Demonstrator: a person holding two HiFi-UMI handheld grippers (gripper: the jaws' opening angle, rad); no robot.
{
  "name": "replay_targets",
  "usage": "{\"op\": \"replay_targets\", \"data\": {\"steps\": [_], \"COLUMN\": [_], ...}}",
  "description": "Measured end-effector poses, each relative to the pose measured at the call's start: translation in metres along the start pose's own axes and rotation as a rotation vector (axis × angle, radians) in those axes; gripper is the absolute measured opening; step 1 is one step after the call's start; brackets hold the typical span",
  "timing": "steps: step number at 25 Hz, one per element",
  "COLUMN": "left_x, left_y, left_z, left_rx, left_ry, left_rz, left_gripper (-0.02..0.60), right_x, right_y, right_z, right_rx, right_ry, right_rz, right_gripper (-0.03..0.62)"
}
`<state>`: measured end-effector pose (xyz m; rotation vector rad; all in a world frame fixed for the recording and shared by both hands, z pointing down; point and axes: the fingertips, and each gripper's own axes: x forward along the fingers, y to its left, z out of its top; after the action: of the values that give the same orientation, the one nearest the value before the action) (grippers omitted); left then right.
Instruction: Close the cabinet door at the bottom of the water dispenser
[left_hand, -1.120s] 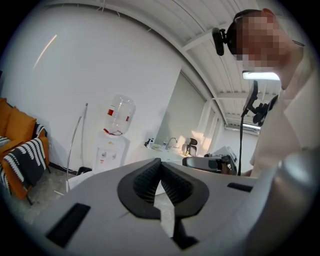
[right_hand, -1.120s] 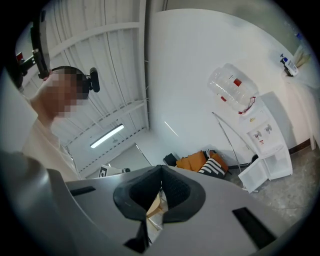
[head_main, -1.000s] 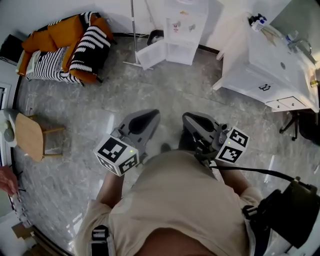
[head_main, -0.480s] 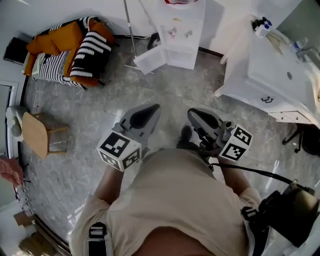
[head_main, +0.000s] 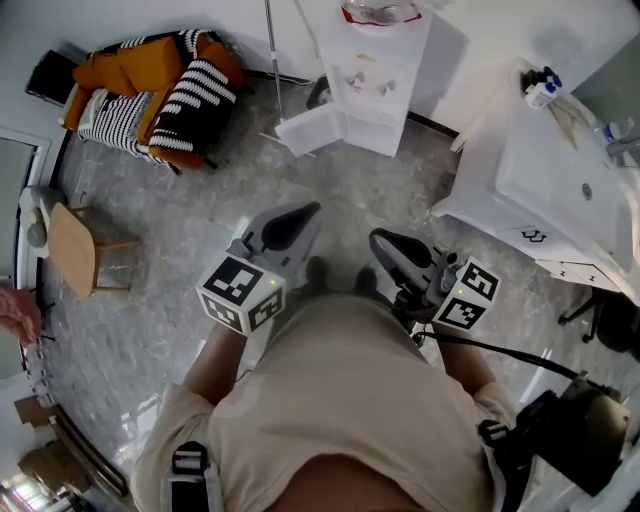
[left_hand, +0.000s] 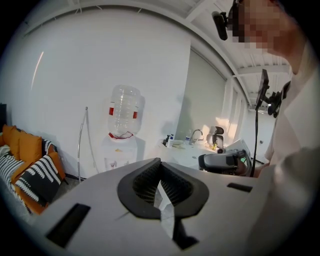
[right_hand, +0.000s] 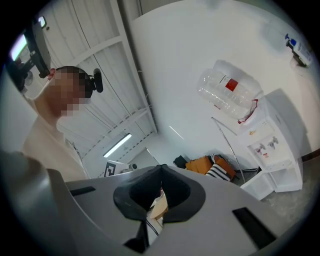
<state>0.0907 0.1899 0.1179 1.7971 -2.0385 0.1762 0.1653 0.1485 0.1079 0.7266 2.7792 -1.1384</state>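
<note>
The person is standing on the grey floor (head_main: 200, 200), holding both grippers out level in front of the body. The left gripper (head_main: 300, 214) is pointing towards twelve o'clock, its jaws closed tip to tip with nothing between them. Just beside it, at three o'clock, the right gripper (head_main: 381, 241) is pointing towards eleven o'clock; its jaws are likewise meeting at the tips, empty. The two are apart and neither is touching anything.

Well ahead, at twelve o'clock from the grippers, the dispenser (head_main: 372, 80) is standing against the wall, a clear bottle (head_main: 380, 12) sitting upside down on top. Its bottom cabinet is lying open: the door (head_main: 308, 130) is swinging out from the cabinet's left edge, towards seven o'clock, well apart from both grippers. A thin pole (head_main: 271, 60) is leaning just at nine o'clock of the dispenser.

At ten o'clock an armchair (head_main: 150, 85) with orange and striped cushions is sitting by the wall, and at nine o'clock a wooden stool (head_main: 68, 262). At two o'clock a white table (head_main: 550, 190) is carrying a sink.
</note>
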Motion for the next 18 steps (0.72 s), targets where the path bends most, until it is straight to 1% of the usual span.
{"op": "replay_targets", "data": {"steps": [2, 3, 6, 7, 8, 11, 14, 18], "left_x": [0.005, 0.009, 0.019, 0.021, 0.023, 0.033, 0.043, 0.047], "left_y": [0.003, 0.004, 0.008, 0.011, 0.015, 0.028, 0.044, 0.074], "left_z": [0.004, 0.005, 0.009, 0.01, 0.012, 0.013, 0.015, 0.021], "left_rx": [0.001, -0.017, -0.156, -0.183, -0.183, -0.14, -0.149, -0.157], "left_ry": [-0.01, -0.016, -0.045, -0.052, -0.053, -0.047, -0.046, -0.04], "left_rz": [-0.003, -0.014, -0.088, -0.103, -0.109, -0.125, -0.173, -0.231], "left_gripper": [-0.009, -0.009, -0.009, -0.009, -0.009, -0.009, -0.009, -0.009], "right_x": [0.001, 0.001, 0.006, 0.007, 0.009, 0.014, 0.026, 0.065], "right_y": [-0.003, -0.004, -0.005, -0.006, -0.009, -0.021, -0.035, -0.048], "right_z": [0.004, 0.005, 0.01, 0.012, 0.015, 0.023, 0.026, 0.027], "right_rx": [0.004, 0.001, -0.017, -0.025, -0.033, -0.049, -0.051, -0.056], "right_ry": [-0.007, -0.01, -0.016, -0.02, -0.027, -0.049, -0.061, -0.038], "right_rz": [0.002, 0.004, -0.003, -0.01, -0.02, -0.064, -0.108, -0.132], "right_gripper": [0.014, 0.014, 0.014, 0.014, 0.014, 0.014, 0.014, 0.014]}}
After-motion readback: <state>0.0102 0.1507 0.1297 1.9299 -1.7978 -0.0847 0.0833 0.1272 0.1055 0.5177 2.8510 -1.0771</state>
